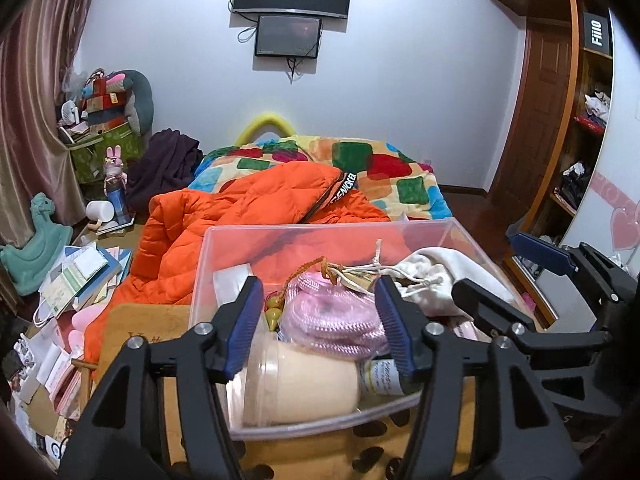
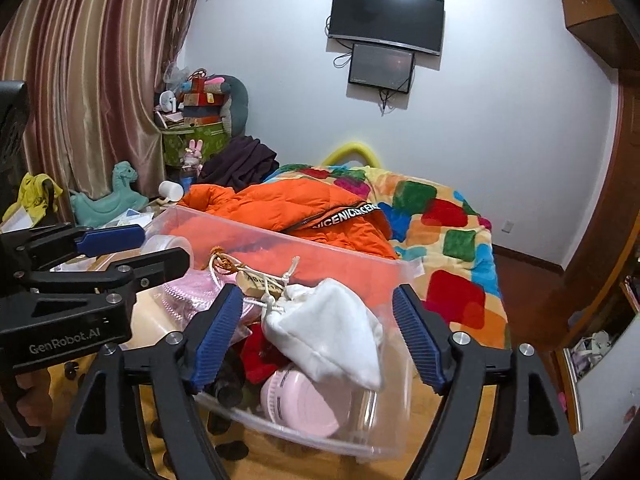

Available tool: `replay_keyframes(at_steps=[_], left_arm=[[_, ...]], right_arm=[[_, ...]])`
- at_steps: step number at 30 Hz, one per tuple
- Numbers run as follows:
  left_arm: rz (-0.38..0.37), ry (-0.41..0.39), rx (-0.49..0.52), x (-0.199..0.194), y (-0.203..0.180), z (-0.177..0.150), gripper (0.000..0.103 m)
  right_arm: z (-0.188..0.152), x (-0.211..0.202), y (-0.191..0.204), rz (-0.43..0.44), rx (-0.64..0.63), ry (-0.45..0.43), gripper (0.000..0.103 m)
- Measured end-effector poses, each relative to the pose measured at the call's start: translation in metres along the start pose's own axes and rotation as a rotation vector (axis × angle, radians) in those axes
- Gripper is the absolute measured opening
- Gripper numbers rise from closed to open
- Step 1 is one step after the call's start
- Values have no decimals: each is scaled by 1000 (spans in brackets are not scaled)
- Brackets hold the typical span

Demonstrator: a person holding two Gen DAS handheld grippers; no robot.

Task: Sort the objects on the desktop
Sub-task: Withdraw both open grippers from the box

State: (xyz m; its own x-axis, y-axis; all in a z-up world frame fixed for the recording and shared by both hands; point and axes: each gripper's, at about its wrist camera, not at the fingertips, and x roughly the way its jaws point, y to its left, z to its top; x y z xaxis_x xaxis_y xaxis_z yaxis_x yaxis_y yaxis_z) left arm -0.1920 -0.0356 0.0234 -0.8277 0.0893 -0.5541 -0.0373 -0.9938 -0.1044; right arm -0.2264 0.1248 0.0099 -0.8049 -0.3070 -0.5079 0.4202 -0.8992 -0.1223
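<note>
Left jaws: the left gripper [image 1: 320, 320] is spread. Nothing is pinched. The pads hang over the near end of the box, with the pink rope between them but not touched.
Right jaws: the right gripper [image 2: 316, 336] is spread wide. It holds nothing. The white bag lies under the gap.
Box: the clear plastic box [image 1: 224, 264] sits on a yellow table, right in front of both grippers. It is full of small things.
Pink rope: the pink rope coil [image 1: 332, 316] looks soft and light, and I think it would flop. Best to grab it across the thick bundle.
Cream jar: the cream jar [image 1: 308, 384] lies on its side at 6 o'clock from the rope. It looks smooth, hard and maybe slippery. Take it around the middle.
White bag: the white drawstring bag [image 2: 332, 332] is soft cloth. Pinch it at the tied neck, at 10 o'clock on the bag.
Pink round case: the pink round case [image 2: 300, 404] at 6 o'clock from the bag looks hard and light.
Only left view shows: the cream jar whole, and a small labelled bottle [image 1: 384, 378] at 3 o'clock from it.
Only right view shows: the pink case, something red [image 2: 260, 356] under the bag, and a tape roll [image 2: 168, 246] at the box's far corner.
Further out: an orange jacket [image 1: 240, 216] lies on the bed behind the box.
</note>
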Motion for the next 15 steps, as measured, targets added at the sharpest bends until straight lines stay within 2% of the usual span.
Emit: replay_keyframes(at_steps=[2, 8, 10, 15], left_arm=[[6, -5, -3, -7, 0, -2, 66], [9, 0, -11, -27, -4, -11, 81], [7, 14, -13, -33, -7, -17, 91], [28, 16, 16, -48, -20, -31, 94]], right_arm=[[-1, -9, 0, -14, 9, -12, 84], [-9, -32, -1, -34, 35, -27, 84], [-13, -40, -2, -52, 35, -33, 84], [-24, -61, -8, -48, 79, -27, 85]])
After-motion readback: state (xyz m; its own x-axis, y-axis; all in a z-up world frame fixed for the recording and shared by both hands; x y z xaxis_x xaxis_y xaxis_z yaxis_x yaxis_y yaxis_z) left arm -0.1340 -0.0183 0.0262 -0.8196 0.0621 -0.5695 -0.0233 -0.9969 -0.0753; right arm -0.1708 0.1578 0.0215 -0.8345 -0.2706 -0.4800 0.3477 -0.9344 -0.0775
